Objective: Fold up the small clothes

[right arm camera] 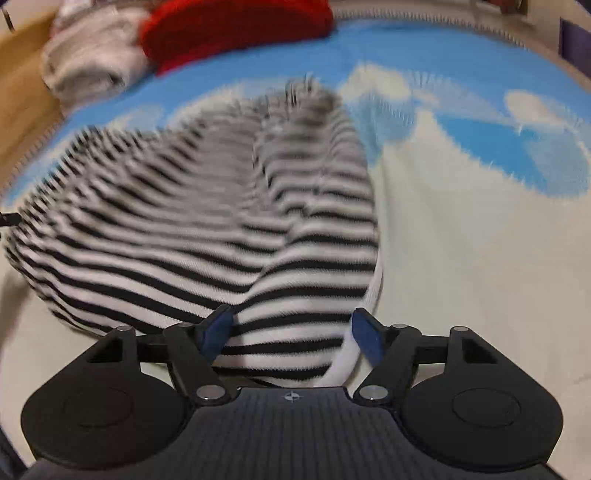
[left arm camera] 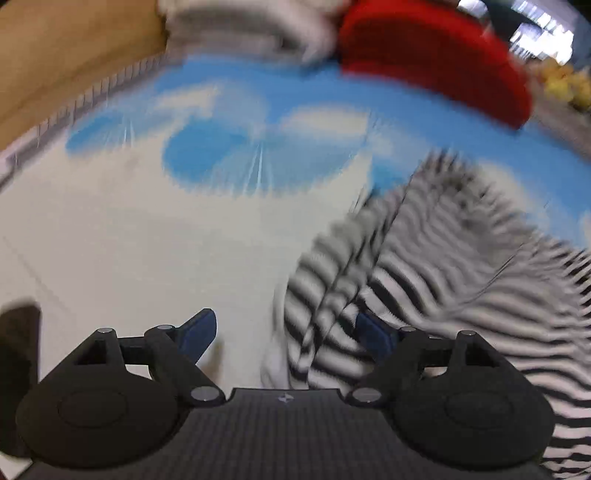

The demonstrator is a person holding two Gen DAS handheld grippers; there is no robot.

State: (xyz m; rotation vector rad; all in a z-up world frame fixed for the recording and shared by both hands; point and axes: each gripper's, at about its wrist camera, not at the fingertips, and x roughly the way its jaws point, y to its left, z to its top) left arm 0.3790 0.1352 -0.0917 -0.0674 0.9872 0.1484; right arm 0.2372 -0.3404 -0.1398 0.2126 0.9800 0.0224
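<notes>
A black-and-white striped garment (right arm camera: 207,206) lies crumpled on a blue-and-white cloud-pattern cloth (right arm camera: 480,240). In the right wrist view my right gripper (right arm camera: 291,336) is open, and the garment's near edge lies between its blue fingers (right arm camera: 364,332). In the left wrist view my left gripper (left arm camera: 284,336) is open, and the striped garment (left arm camera: 461,266) reaches in from the right, with its edge between the blue fingers (left arm camera: 197,334) and over the right one. Both views are blurred by motion.
A red folded garment (left arm camera: 436,55) and a pale grey-white one (left arm camera: 251,26) sit at the far edge of the cloth; both also show in the right wrist view, red (right arm camera: 236,26) and grey (right arm camera: 92,62). A brown wooden surface (left arm camera: 66,48) lies beyond on the left.
</notes>
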